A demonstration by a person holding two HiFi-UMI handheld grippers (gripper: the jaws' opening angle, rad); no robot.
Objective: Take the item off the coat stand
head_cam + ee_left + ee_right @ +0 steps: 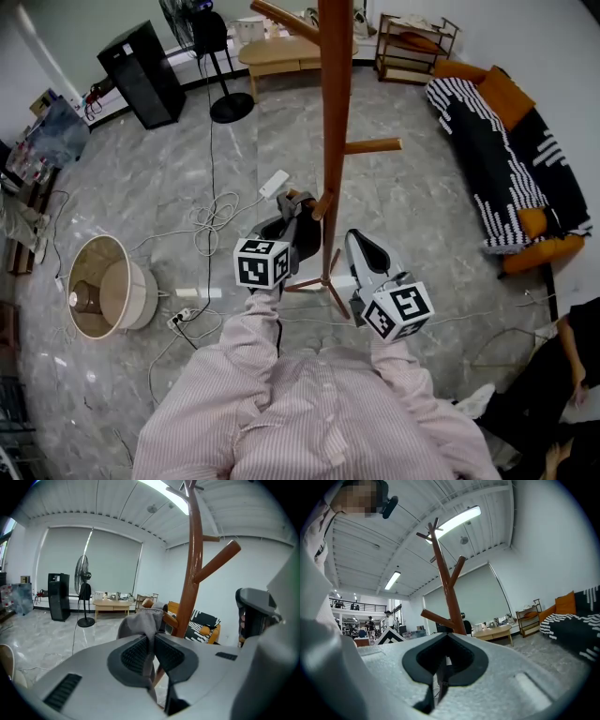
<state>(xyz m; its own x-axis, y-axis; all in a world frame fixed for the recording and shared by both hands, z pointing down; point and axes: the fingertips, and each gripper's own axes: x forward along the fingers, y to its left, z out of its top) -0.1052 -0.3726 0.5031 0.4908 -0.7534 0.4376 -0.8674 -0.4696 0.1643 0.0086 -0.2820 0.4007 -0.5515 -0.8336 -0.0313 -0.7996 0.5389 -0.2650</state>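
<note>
The brown wooden coat stand (334,112) rises from the floor right in front of me. A grey cloth item (289,201) is draped over the end of a short low peg (322,206) on its left side. My left gripper (298,214) reaches that peg. In the left gripper view the jaws of the left gripper (151,641) are pressed on a fold of the grey cloth item (140,623), beside the stand's trunk (194,559). My right gripper (356,242) hangs just right of the trunk. In the right gripper view the right gripper (445,660) is shut and empty, with the coat stand (447,592) ahead.
The stand's feet (323,286) spread on the marble floor between my grippers. A toppled lampshade (98,286), cables and a power strip (274,184) lie to the left. A fan base (231,108), a black speaker (142,75) and a table (281,52) stand behind. A sofa (506,159) and a seated person (562,375) are on the right.
</note>
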